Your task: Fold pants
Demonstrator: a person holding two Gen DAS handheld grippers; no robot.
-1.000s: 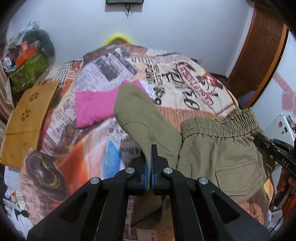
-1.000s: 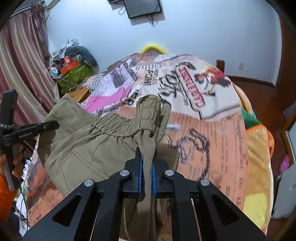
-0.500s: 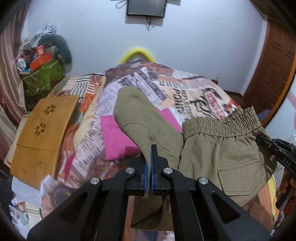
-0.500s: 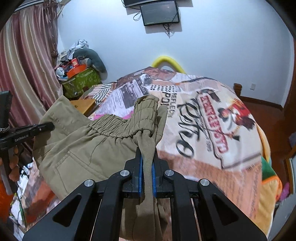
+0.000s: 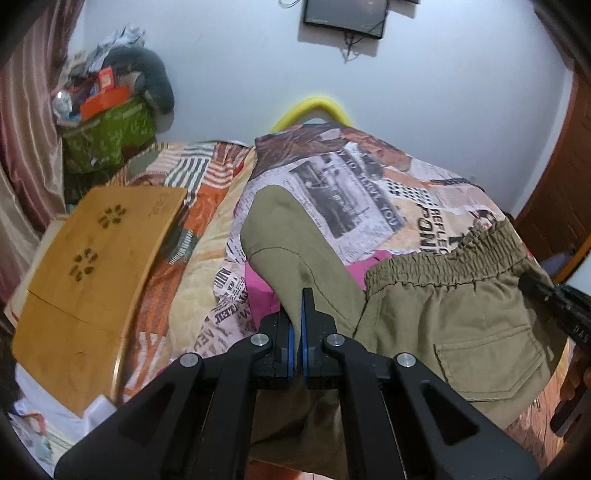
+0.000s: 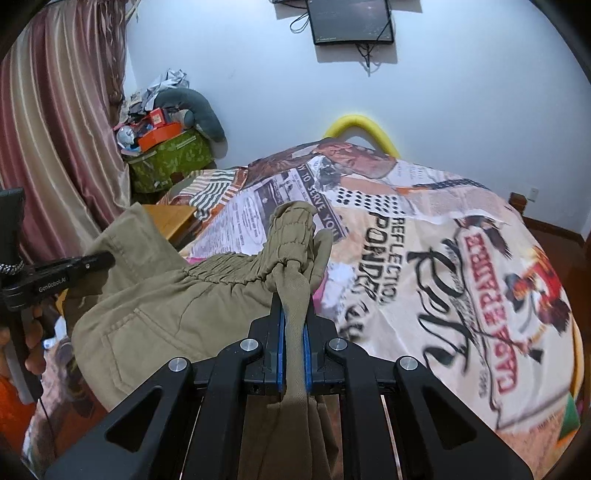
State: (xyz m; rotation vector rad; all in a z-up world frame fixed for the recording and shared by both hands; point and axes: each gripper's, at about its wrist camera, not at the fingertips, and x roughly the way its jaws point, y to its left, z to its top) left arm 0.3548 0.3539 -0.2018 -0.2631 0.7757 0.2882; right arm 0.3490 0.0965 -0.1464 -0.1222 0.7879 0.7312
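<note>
The olive khaki pants (image 5: 454, 314) hang in the air between my two grippers, above a bed with a newspaper-print cover (image 5: 369, 192). My left gripper (image 5: 297, 317) is shut on a fold of the pants' fabric, with a leg end sticking up beyond it. My right gripper (image 6: 293, 325) is shut on the bunched elastic waistband (image 6: 291, 236). In the right wrist view the pants (image 6: 155, 314) spread left toward the left gripper (image 6: 66, 273). The right gripper shows at the right edge of the left wrist view (image 5: 554, 302). A back pocket (image 5: 487, 358) faces me.
A pink garment (image 5: 262, 295) lies on the bed under the pants. A wooden lap tray (image 5: 92, 273) rests at the bed's left. A green box (image 6: 166, 158) with clutter and a curtain (image 6: 55, 129) stand at the left. A screen (image 6: 351, 22) hangs on the wall.
Both grippers have risen and tilted up, still shut on the pants. The wall and screen fill more of both views. The pink garment is now mostly hidden behind the pants.
</note>
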